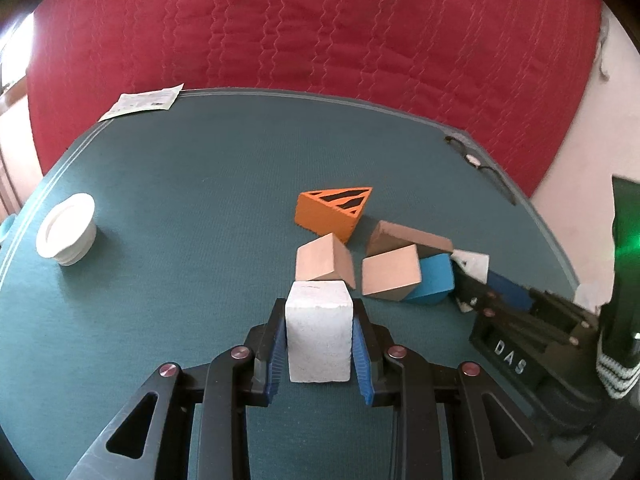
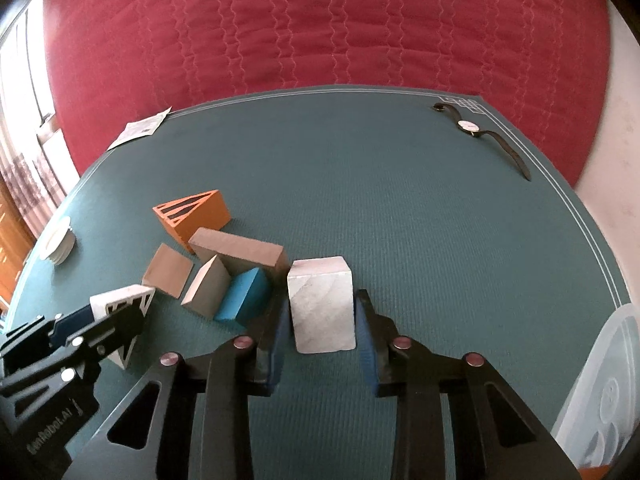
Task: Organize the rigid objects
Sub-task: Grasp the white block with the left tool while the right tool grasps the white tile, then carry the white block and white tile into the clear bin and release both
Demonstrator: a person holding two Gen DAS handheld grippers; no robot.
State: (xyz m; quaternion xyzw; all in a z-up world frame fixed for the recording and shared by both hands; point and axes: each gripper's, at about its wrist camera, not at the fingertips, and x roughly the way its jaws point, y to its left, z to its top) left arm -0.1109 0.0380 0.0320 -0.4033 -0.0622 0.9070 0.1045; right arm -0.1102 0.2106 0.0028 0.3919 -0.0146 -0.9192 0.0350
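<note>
My left gripper (image 1: 319,310) is shut on a white wedge block (image 1: 318,330), which also shows in the right wrist view (image 2: 120,304). My right gripper (image 2: 322,304) stands around a second white block (image 2: 322,304) on the green mat; small gaps show between its pads and the block, so it is open. That block shows in the left wrist view (image 1: 474,266). Between the grippers lie an orange wedge (image 1: 332,212) (image 2: 192,216), two tan wedges (image 1: 324,262) (image 1: 390,274), a brown slab (image 1: 408,238) (image 2: 240,250) and a blue block (image 1: 434,278) (image 2: 244,294).
A white ribbed lid (image 1: 68,230) (image 2: 60,244) sits at the mat's left edge. A paper leaflet (image 1: 142,100) (image 2: 140,128) lies at the far left corner. A wristwatch (image 2: 480,132) (image 1: 476,160) lies at the far right. A clear plastic container (image 2: 604,392) stands at the right. A red quilt (image 1: 320,20) lies beyond.
</note>
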